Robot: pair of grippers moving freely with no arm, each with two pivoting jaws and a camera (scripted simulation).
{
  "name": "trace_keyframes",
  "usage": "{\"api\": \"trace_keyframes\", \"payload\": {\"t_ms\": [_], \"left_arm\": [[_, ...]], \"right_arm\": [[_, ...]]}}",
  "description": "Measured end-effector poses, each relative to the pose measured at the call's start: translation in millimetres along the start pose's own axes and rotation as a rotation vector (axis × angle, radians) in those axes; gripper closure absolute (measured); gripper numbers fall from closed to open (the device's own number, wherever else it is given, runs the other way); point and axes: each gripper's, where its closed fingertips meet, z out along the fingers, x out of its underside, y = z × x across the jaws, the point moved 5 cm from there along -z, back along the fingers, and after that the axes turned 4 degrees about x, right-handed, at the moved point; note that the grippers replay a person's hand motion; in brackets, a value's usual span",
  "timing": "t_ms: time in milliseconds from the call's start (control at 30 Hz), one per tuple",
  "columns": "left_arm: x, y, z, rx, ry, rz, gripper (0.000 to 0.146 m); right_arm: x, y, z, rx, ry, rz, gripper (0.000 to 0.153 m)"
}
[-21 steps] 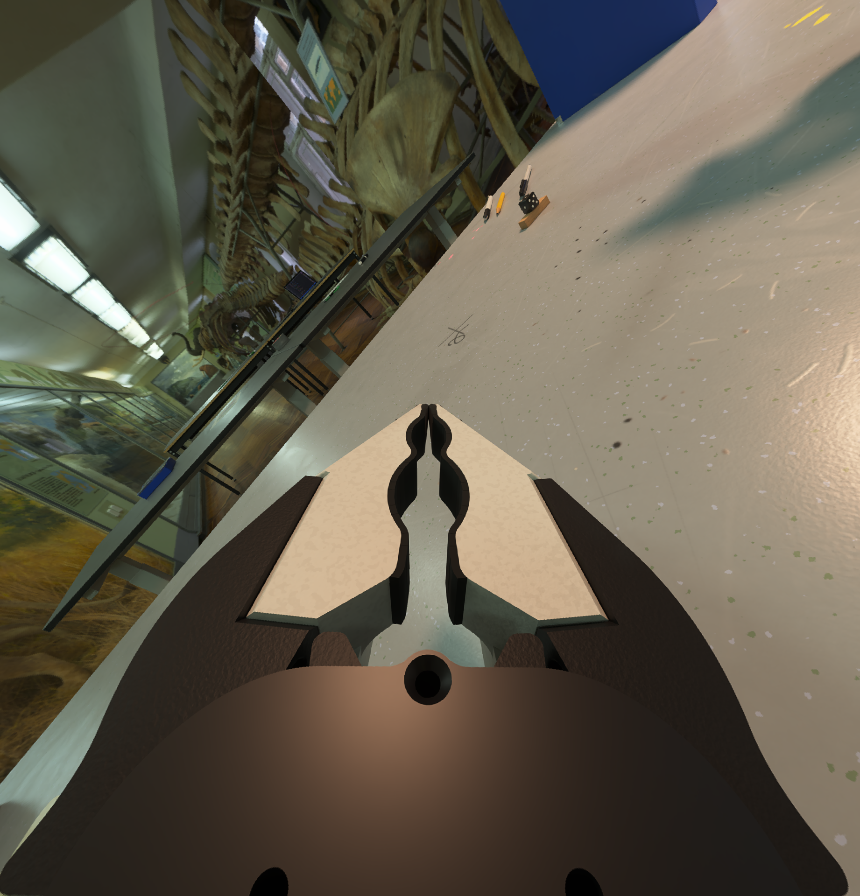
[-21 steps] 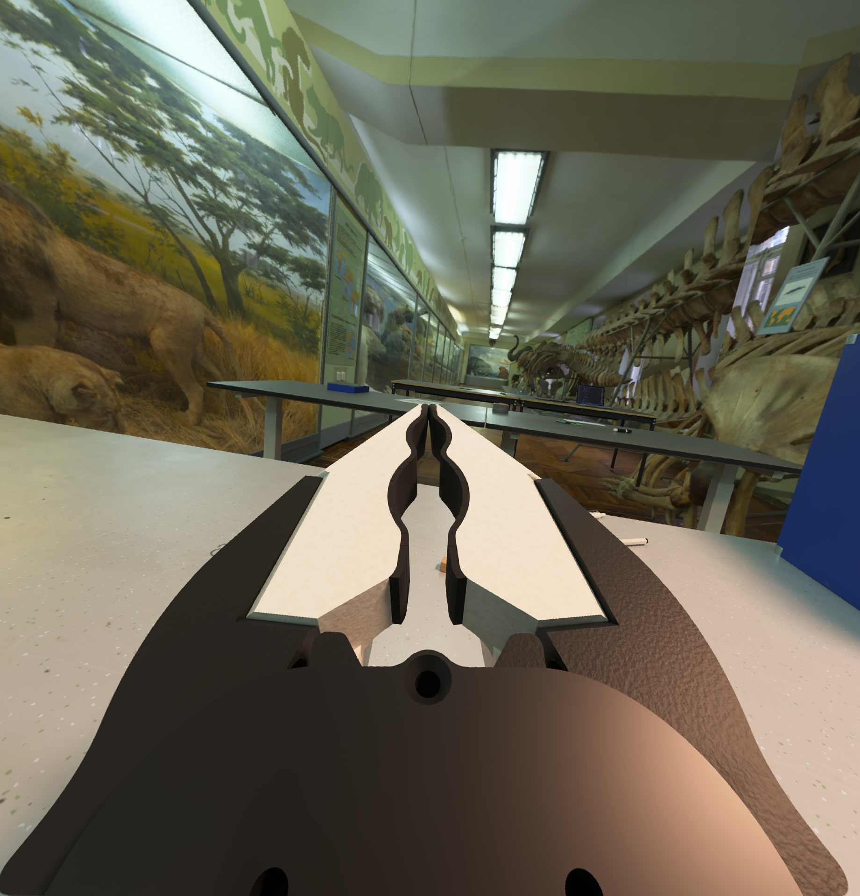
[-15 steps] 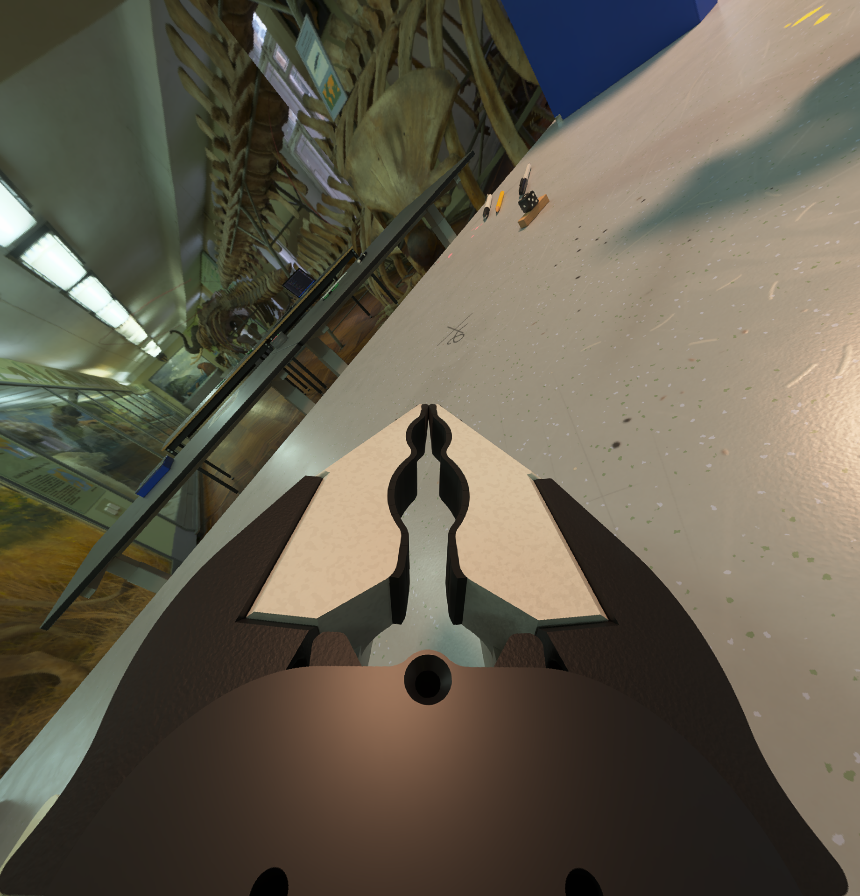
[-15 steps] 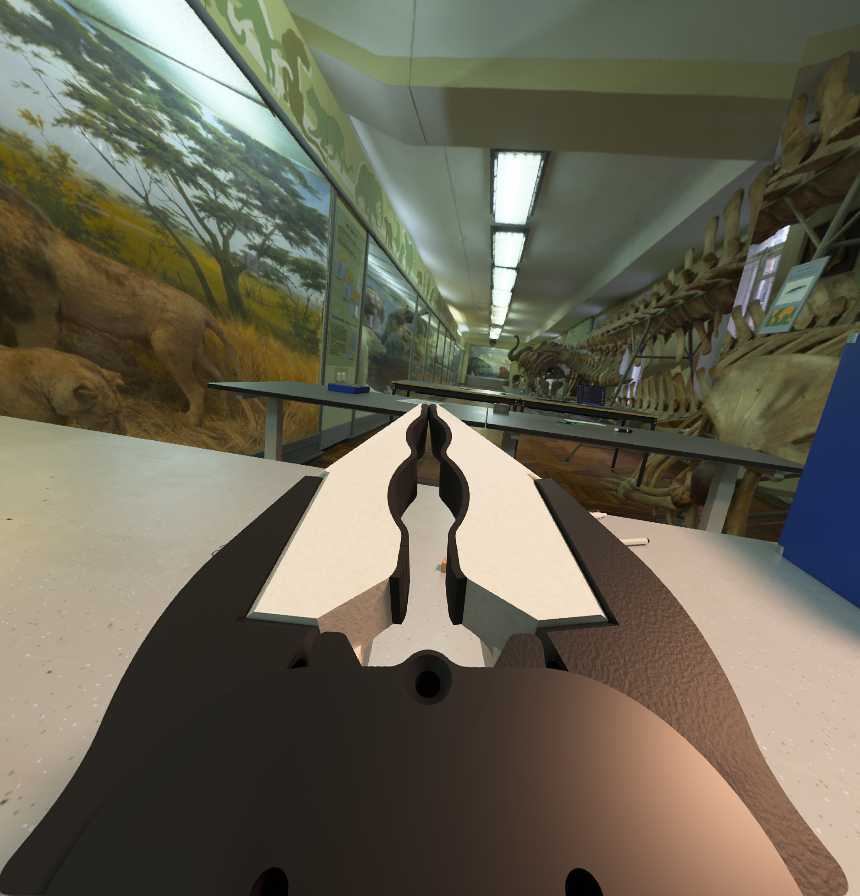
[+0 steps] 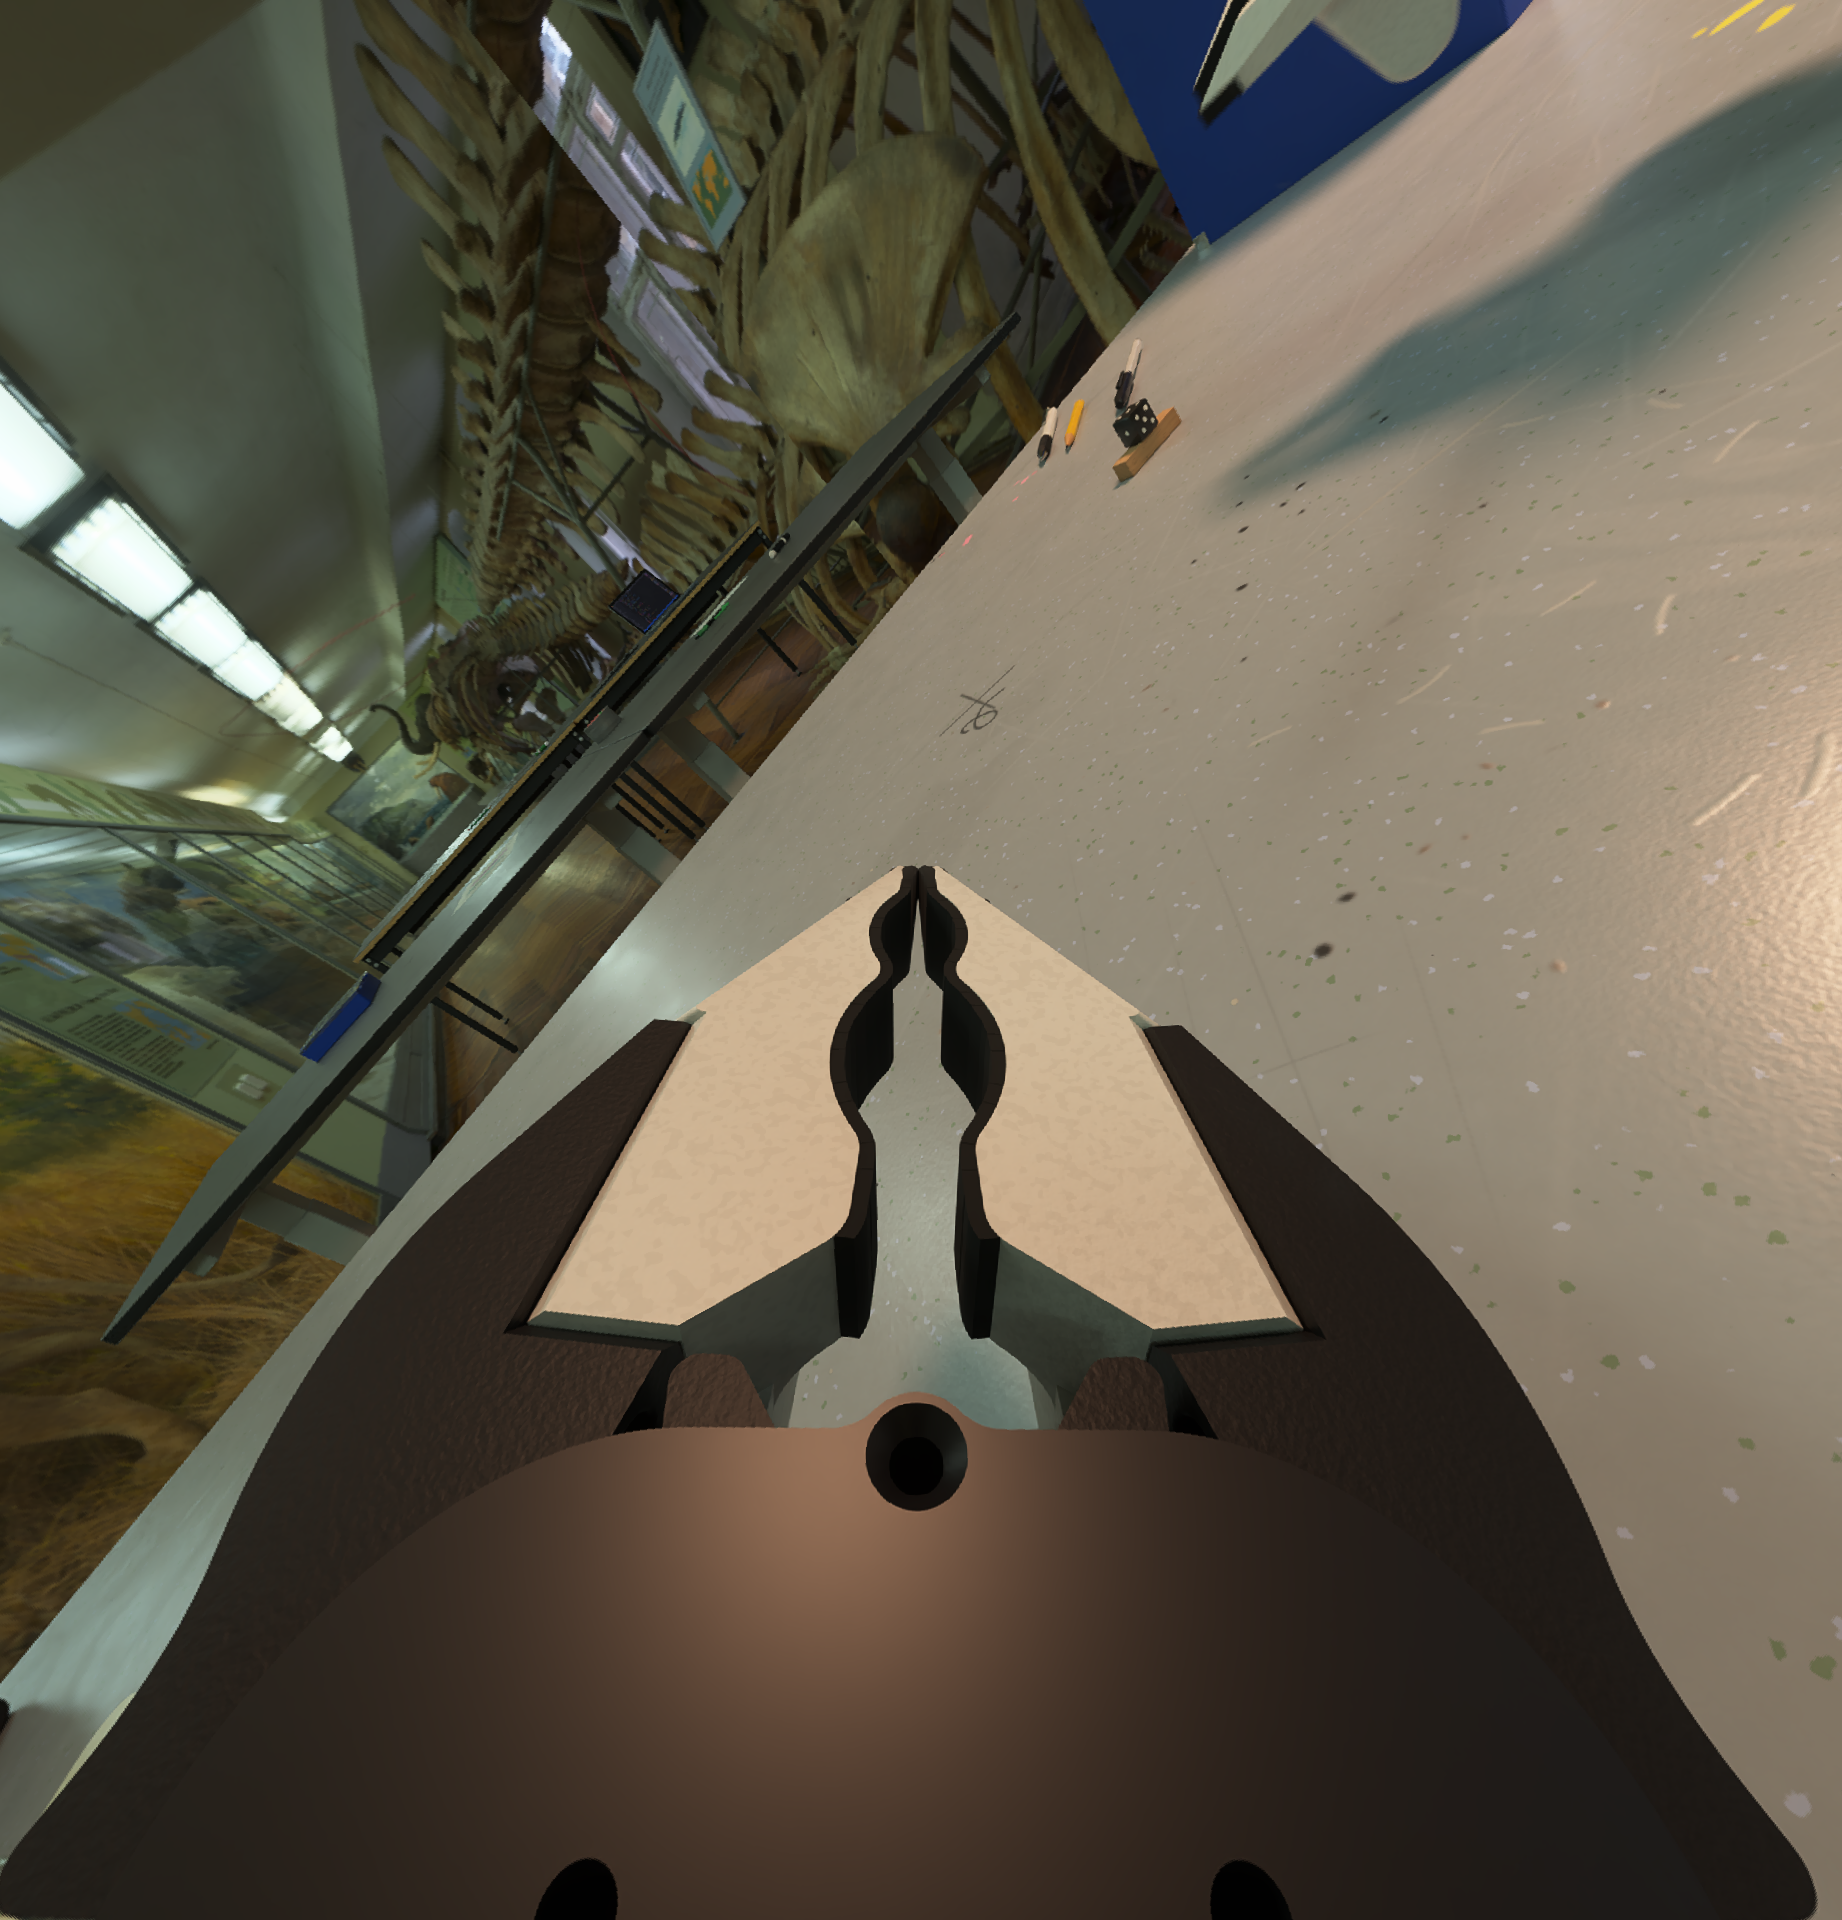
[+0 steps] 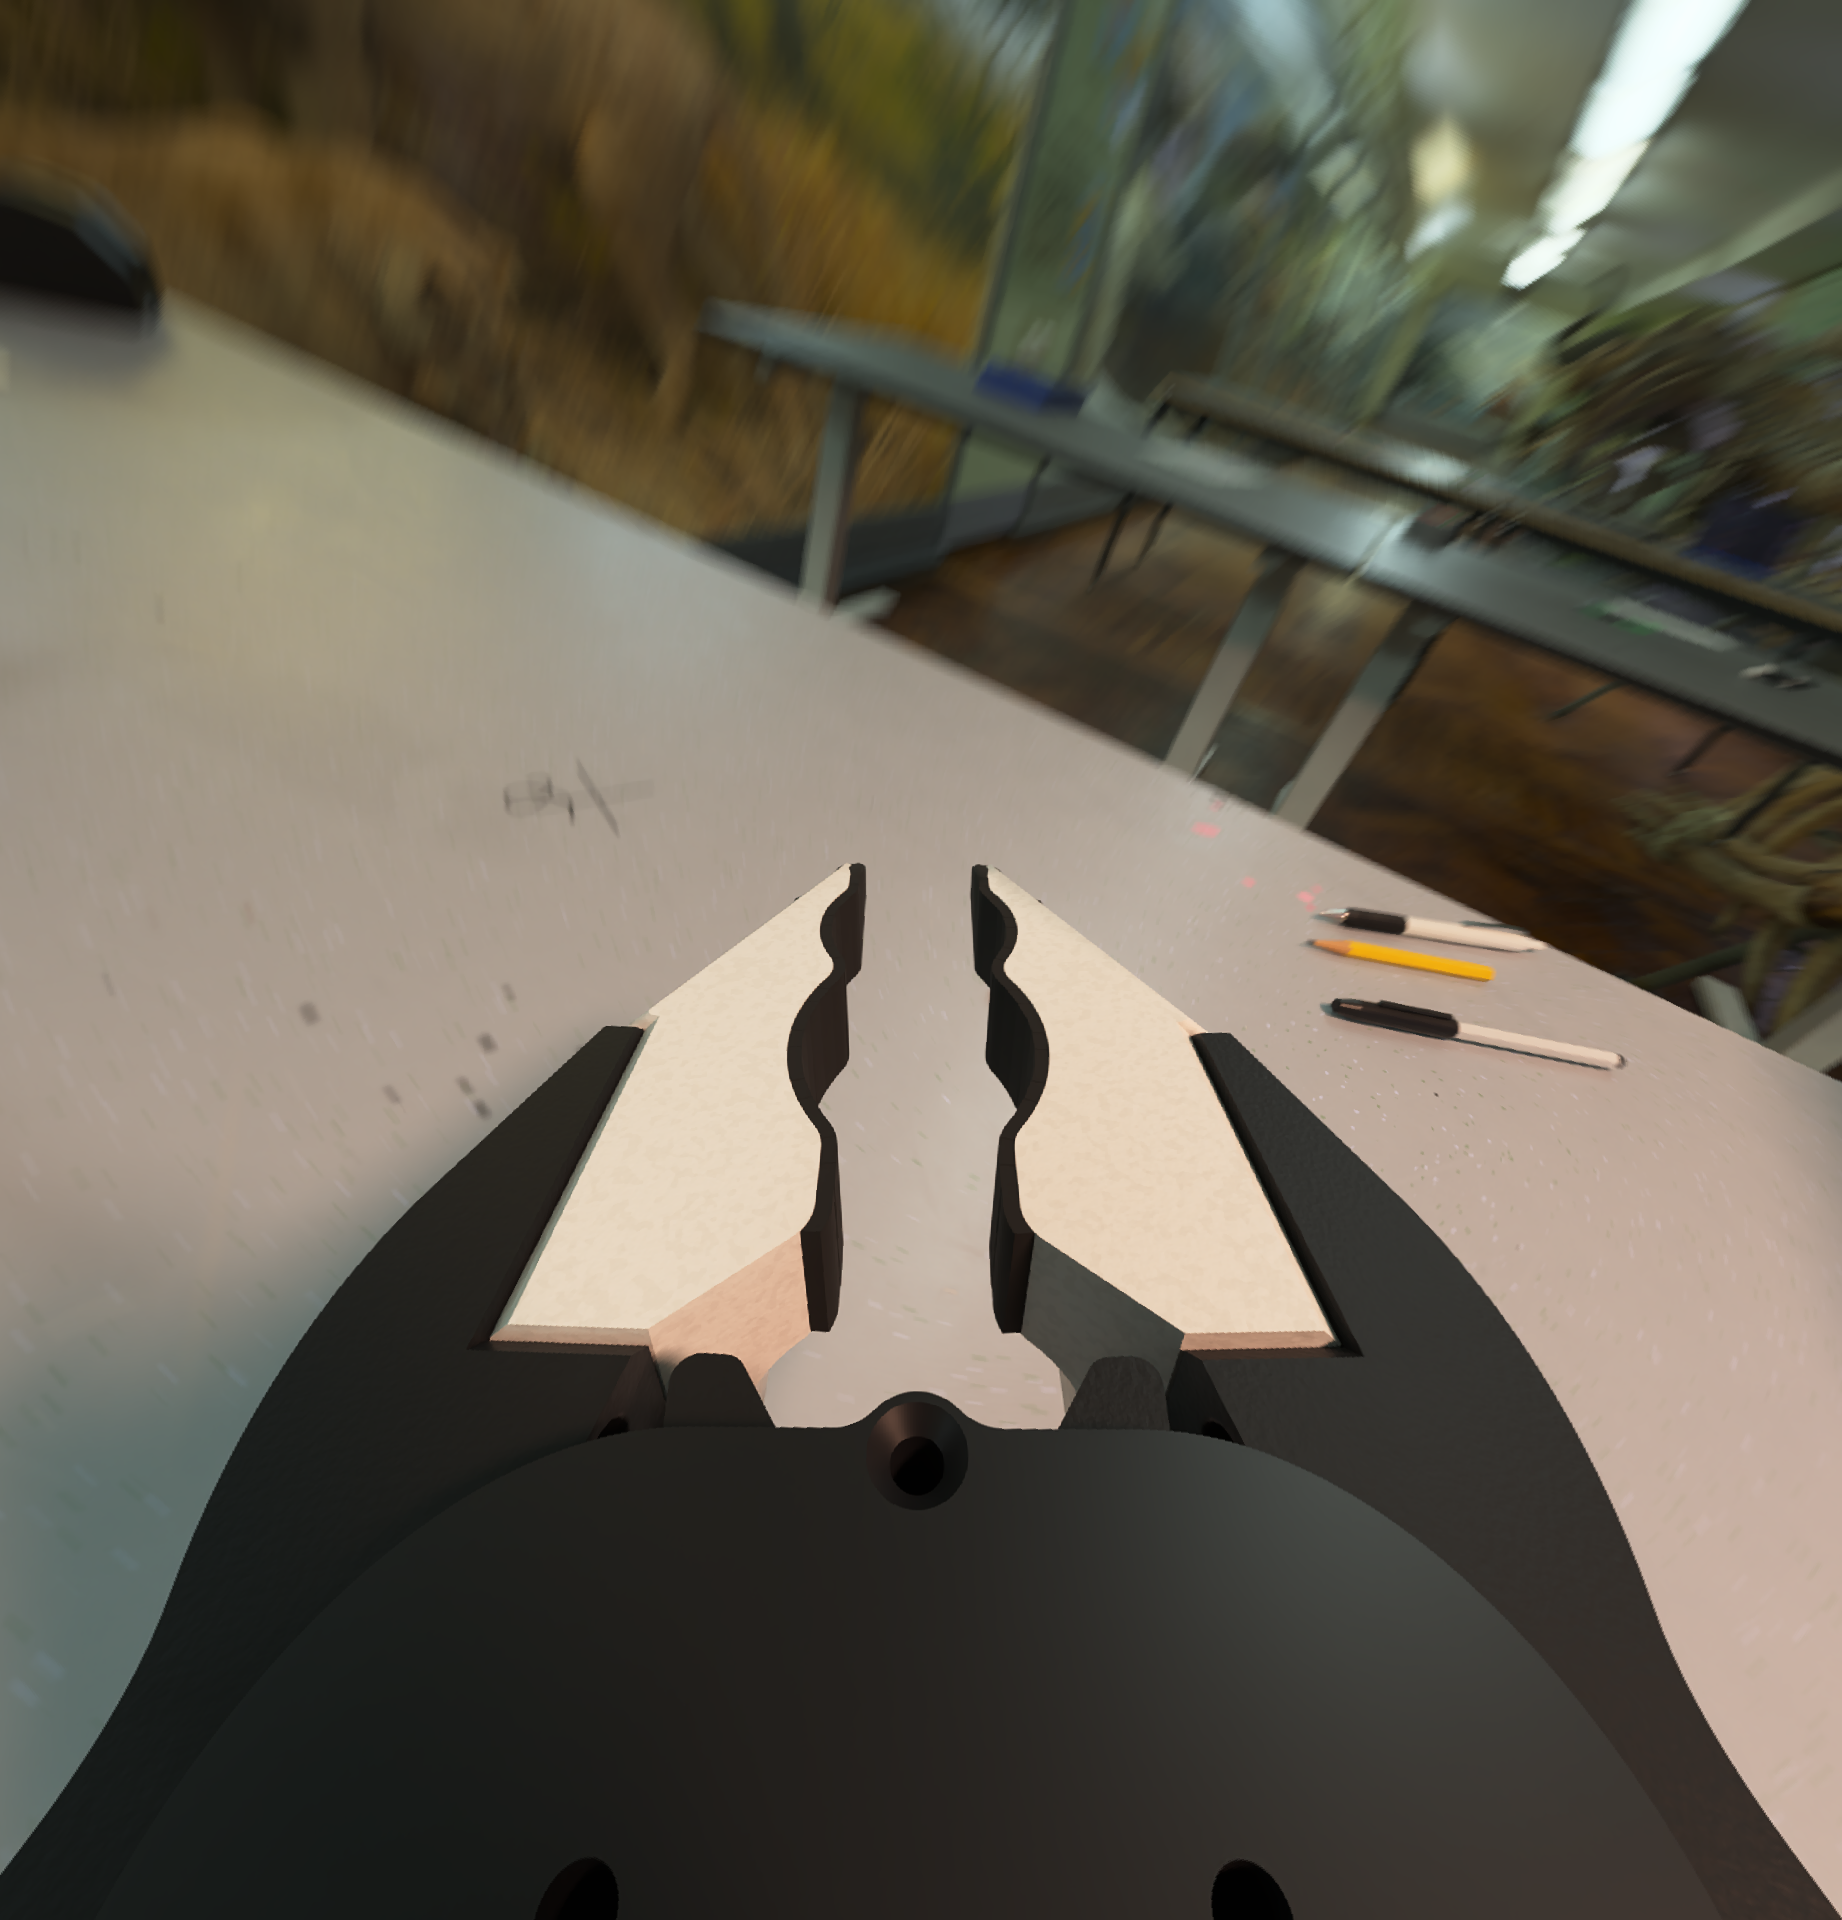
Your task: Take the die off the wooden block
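In the left wrist view a black die (image 5: 1136,423) with white pips sits on a small wooden block (image 5: 1148,445), far off near the table's far edge. My left gripper (image 5: 918,873) is shut and empty, low over the table and far from them. My right gripper (image 6: 918,878) is open and empty, angled down over the table. Part of it shows at the top of the left wrist view (image 5: 1312,42). The die and block do not show in the right wrist view, which is blurred.
Two black-and-white pens (image 6: 1426,928) (image 6: 1468,1032) and a yellow pencil (image 6: 1405,958) lie right of my right gripper by the table edge (image 6: 1104,748). They also show beside the block: a pen (image 5: 1047,431), the pencil (image 5: 1074,424) and a pen (image 5: 1129,369). A scribble (image 5: 979,712) marks the table.
My right gripper has opened, tipped down toward the table and come close to the pens; it now shows at the top of the left wrist view. My left gripper has barely moved.
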Motion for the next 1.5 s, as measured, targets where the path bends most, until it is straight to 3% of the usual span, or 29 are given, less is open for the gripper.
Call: {"api": "trace_keyframes", "payload": {"t_ms": [167, 300, 467, 667, 800, 867, 967, 1100, 1233, 1333, 1500], "left_arm": [[0.8, 0.5, 0.8, 0.000, 0.006, -0.005, 0.146], [1.7, 1.2, 1.5, -0.001, 0.011, -0.011, 0.146], [2.6, 1.7, 1.8, -0.003, 0.018, -0.013, 0.146], [3.3, 2.7, 1.5, -0.003, 0.016, -0.023, 0.146], [3.5, 2.8, 1.7, 0.001, 0.016, -0.026, 0.146], [3.6, 3.1, 1.4, 0.000, 0.014, -0.028, 0.146], [3.6, 3.7, 1.0, -0.003, 0.012, -0.031, 0.146], [3.6, 4.3, 0.6, -0.004, 0.008, -0.035, 0.146], [3.5, 4.7, 0.6, -0.001, 0.005, -0.040, 0.146], [3.4, 5.0, 0.4, -0.001, 0.002, -0.042, 0.146], [3.3, 5.2, 0.1, -0.002, 0.000, -0.044, 0.146]], "right_arm": [[14.4, -40.3, 53.8, -0.359, 0.355, -0.226, 0.122], [28.1, -53.9, 93.1, -0.616, 0.553, -0.462, 0.119], [41.3, -58.5, 130.5, -0.769, 0.763, -0.524, 0.122], [54.2, -62.6, 144.6, -0.855, 0.931, -0.513, 0.124], [59.1, -61.5, 145.2, -0.849, 0.977, -0.583, 0.127], [58.6, -62.0, 143.5, -0.834, 0.991, -0.570, 0.137], [53.4, -67.6, 134.6, -0.809, 0.994, -0.550, 0.137], [43.8, -83.0, 104.8, -0.738, 1.012, -0.541, 0.137], [54.3, -95.3, 64.0, -0.688, 1.150, -0.537, 0.137], [66.8, -93.0, 40.9, -0.691, 1.226, -0.531, 0.137], [71.0, -73.1, 15.7, -0.719, 1.210, -0.556, 0.137]]}}
